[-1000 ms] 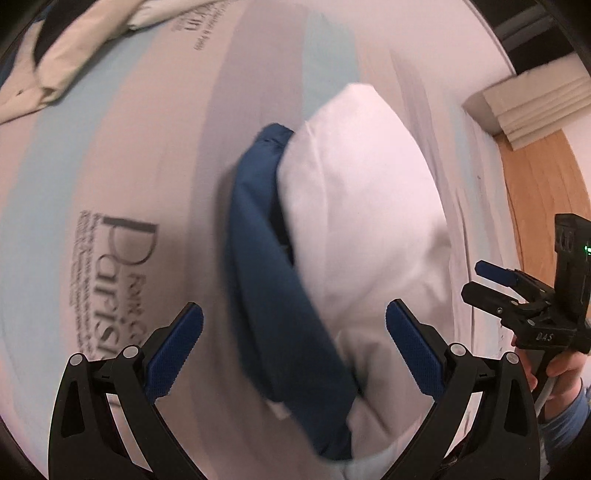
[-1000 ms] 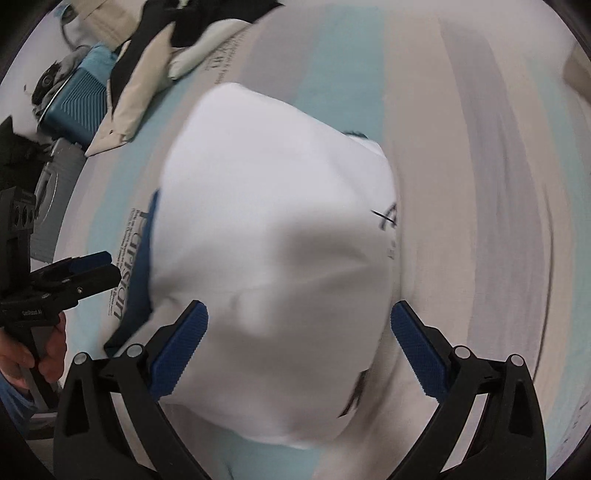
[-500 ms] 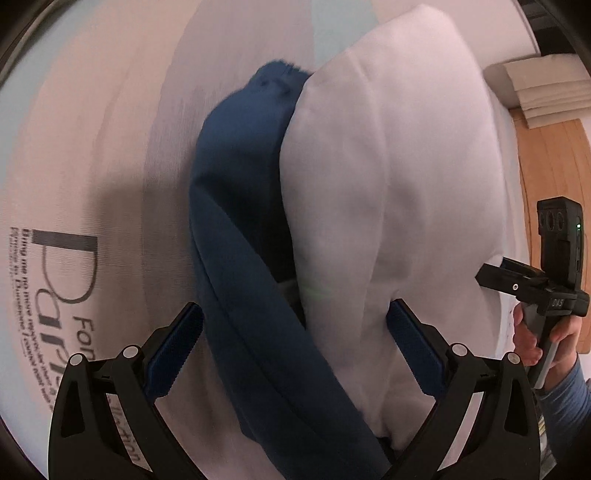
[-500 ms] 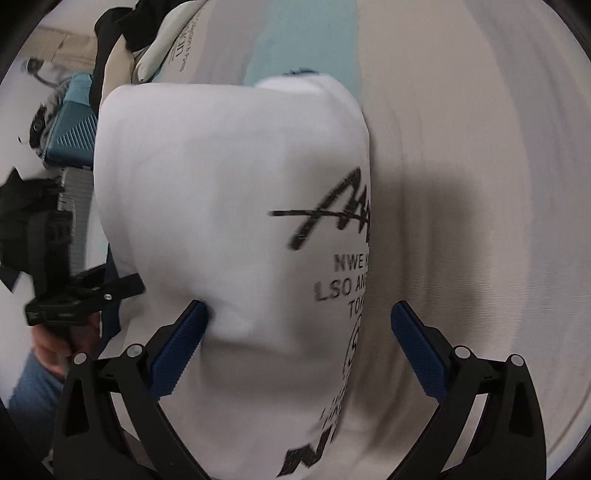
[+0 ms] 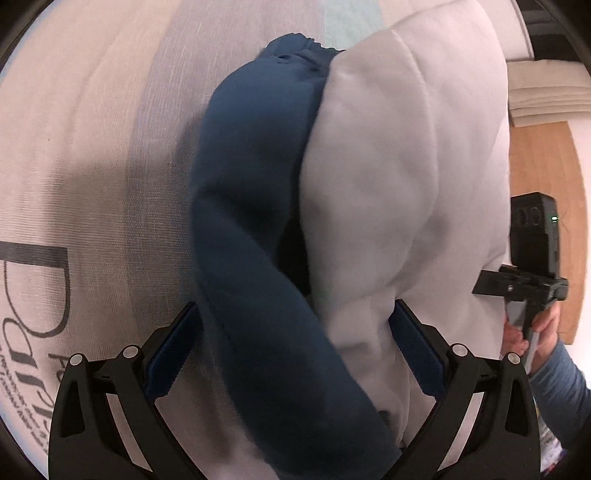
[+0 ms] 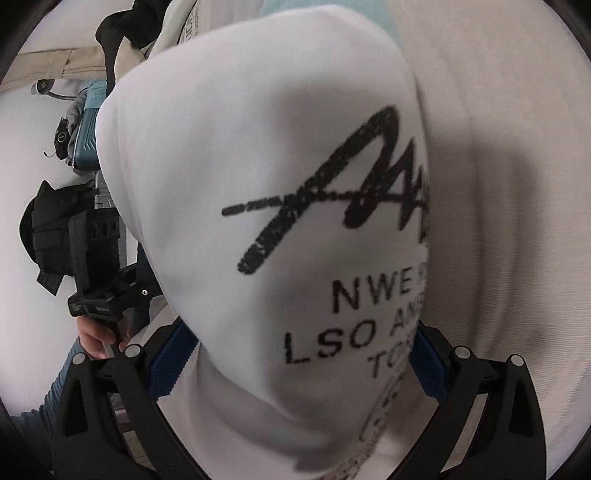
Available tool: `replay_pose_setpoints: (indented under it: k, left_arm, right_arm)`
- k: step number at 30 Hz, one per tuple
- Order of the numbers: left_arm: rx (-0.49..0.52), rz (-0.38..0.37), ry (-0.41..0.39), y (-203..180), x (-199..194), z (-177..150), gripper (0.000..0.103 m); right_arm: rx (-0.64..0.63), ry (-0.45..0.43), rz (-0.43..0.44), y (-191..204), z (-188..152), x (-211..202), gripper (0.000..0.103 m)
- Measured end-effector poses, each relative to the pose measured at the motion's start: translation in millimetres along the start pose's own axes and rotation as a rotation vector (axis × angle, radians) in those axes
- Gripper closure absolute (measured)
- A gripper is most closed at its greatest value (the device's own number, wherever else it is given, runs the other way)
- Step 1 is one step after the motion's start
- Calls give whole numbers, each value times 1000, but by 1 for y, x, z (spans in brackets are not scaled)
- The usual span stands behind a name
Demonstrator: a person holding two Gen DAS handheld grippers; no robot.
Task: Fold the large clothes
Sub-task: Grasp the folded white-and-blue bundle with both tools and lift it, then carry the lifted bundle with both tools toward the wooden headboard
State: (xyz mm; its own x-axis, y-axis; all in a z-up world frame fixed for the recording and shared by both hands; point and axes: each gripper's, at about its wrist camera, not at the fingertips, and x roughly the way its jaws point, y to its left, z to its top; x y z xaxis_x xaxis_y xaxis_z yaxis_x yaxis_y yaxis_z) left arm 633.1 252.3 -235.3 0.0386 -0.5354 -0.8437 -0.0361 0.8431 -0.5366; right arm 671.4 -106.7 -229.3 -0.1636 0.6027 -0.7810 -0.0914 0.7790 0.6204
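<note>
Here we see a white cotton garment with black printed lettering and a dark blue fabric part, bunched and lying between the fingers of both tools above a striped mattress cover in pale grey, cream and light blue.

In the left wrist view, the left gripper has its blue-padded fingers spread wide, with the blue fabric and the white cloth passing between them; the pads stand apart on either side of the bundle. To the right of it we see the other tool, held by a hand in a blue sleeve.

In the right wrist view, the right gripper likewise has its fingers wide apart around the white cloth, lettering facing up. At the left, the left tool is held in a hand. Far left, we see a teal hard-shell case and a pile of dark and cream clothes.
</note>
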Motion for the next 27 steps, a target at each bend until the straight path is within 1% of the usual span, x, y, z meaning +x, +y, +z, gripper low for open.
replay_pose_setpoints:
  k: [2, 5, 6, 8, 9, 10, 12, 13, 14, 15, 18, 20, 22, 23, 24, 25, 26, 27]
  left_arm:
    - [-11, -34, 1, 6, 1, 0, 5]
    - [-10, -20, -15, 5, 0, -2, 5]
    - [-8, -12, -23, 11, -5, -6, 5]
    - [-8, 3, -43, 5, -7, -13, 6]
    - [-8, 5, -49, 2, -6, -15, 8]
    - [-8, -2, -54, 0, -7, -18, 10]
    - [-1, -22, -66, -7, -11, -27, 23]
    - [5, -30, -72, -12, -12, -30, 27]
    - [16, -39, -81, -16, -14, -32, 35]
    - [22, -39, -86, -21, -13, -34, 39]
    - [41, -38, -93, -26, -12, -34, 43]
    - [26, -51, -95, -29, -10, -32, 43]
    - [23, -47, -96, -23, -14, -34, 43]
    - [25, -41, -97, -30, -12, -37, 44]
    - [29, -32, -96, -32, -16, -35, 48]
    - [29, -29, -97, -45, -9, -32, 51]
    - [27, -30, -100, -54, -13, -30, 57]
    - [31, -25, -102, -59, -15, -31, 60]
  right_arm:
    - [8, 4, 8, 0, -2, 3, 6]
    - [-2, 0, -4, 3, -4, 3, 7]
    - [-7, 0, -7, 2, -6, 2, 9]
    - [-11, -11, -7, 1, -8, -1, 16]
    - [-9, -14, -9, 1, -9, -2, 19]
    - [-9, -17, -9, 0, -10, -5, 24]
    - [-21, -23, -4, 0, -13, -10, 33]
    - [-31, -27, -3, 2, -14, -11, 38]
    - [-38, -33, -1, 3, -16, -13, 42]
    - [-40, -38, 4, 4, -17, -14, 44]
    - [-38, -56, 25, -10, -23, -20, 43]
    - [-5, -46, 37, -18, -19, -13, 34]
    - [33, -36, 40, -24, -19, -7, 31]
    - [24, -40, 28, -22, -19, -6, 33]
    - [-1, -49, 5, -17, -19, -6, 35]
    - [-24, -54, -10, -13, -20, -8, 41]
    - [-21, -58, -5, -13, -20, -11, 48]
    - [-17, -64, 11, -14, -21, -15, 51]
